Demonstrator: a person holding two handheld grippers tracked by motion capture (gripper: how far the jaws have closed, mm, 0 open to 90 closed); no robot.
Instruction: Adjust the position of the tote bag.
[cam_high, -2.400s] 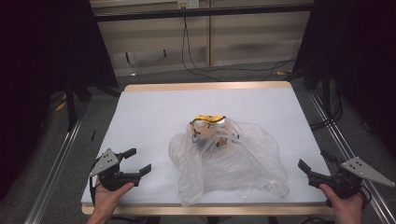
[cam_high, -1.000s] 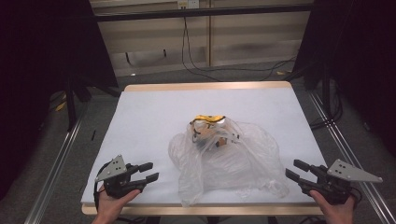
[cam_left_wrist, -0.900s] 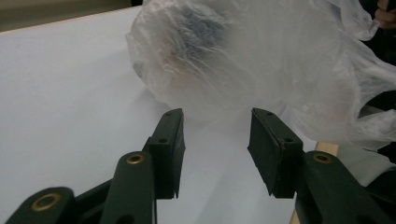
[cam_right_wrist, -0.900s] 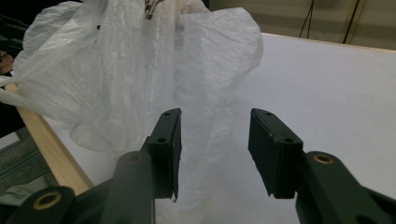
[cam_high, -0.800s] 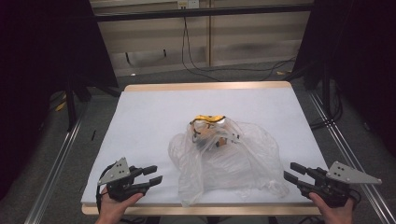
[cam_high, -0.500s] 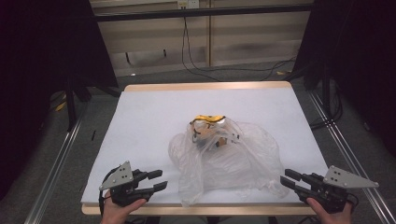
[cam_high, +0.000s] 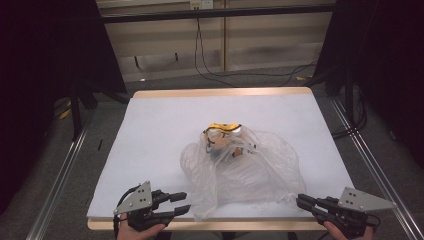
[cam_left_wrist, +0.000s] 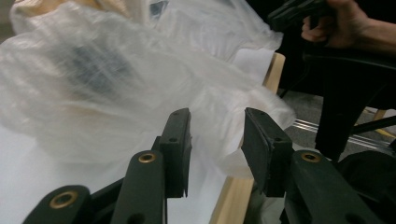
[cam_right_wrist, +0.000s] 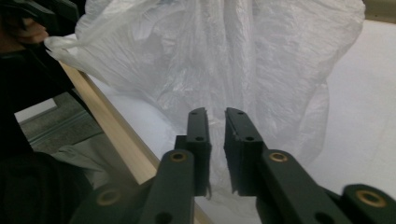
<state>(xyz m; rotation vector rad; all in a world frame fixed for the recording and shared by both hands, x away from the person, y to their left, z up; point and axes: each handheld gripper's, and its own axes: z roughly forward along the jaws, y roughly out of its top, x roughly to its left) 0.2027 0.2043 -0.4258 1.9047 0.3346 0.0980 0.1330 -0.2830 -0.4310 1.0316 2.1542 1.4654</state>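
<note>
Left gripper (cam_high: 179, 204) fingers spread wide beside the clear plastic bag (cam_high: 245, 170); right gripper (cam_high: 302, 202) fingers narrow, holding nothing

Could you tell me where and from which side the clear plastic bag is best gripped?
I would take the plastic bag by its loose, crumpled near edge, where thin film spills toward the table's front edge. Come in low from the person's side, each claw at its own corner: the left claw is open there, the right claw nearly closed. The bulky contents sit farther back.
</note>
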